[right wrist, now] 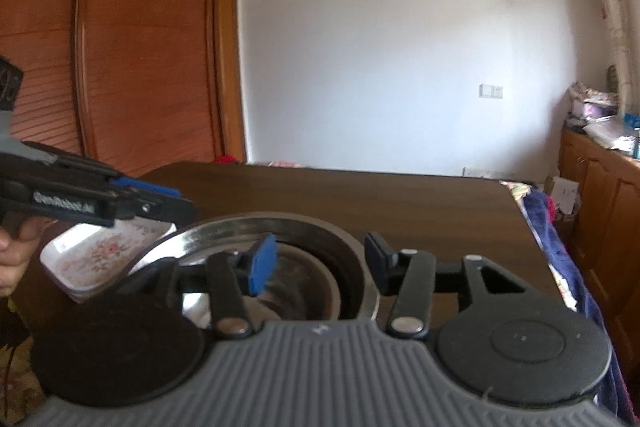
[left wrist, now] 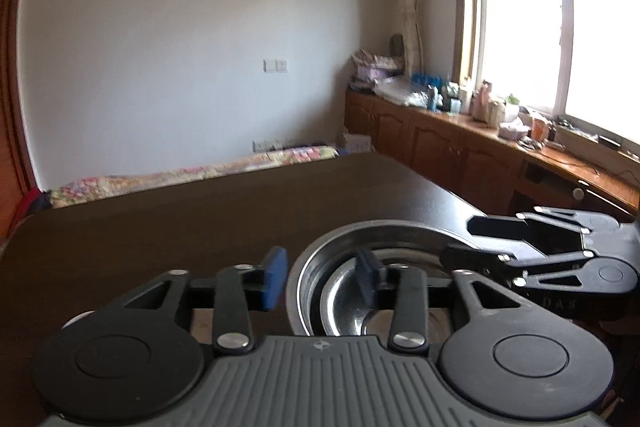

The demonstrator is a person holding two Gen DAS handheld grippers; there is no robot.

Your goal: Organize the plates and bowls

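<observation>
A large steel bowl (left wrist: 384,233) with a smaller steel bowl (left wrist: 340,295) nested inside stands on the dark wooden table (left wrist: 200,219). My left gripper (left wrist: 320,277) is open; its fingers straddle the large bowl's left rim without touching it. My right gripper (right wrist: 320,263) is open; its fingers straddle the same bowl's (right wrist: 240,227) right rim. The right gripper also shows in the left wrist view (left wrist: 480,239), at the bowl's right. A white square floral plate (right wrist: 100,251) lies left of the bowl, under the left gripper (right wrist: 160,203).
A bed with a floral cover (left wrist: 180,175) lies beyond the table. Wooden cabinets (left wrist: 440,143) with clutter run under the window at the right. A wooden wardrobe (right wrist: 120,47) stands at the left.
</observation>
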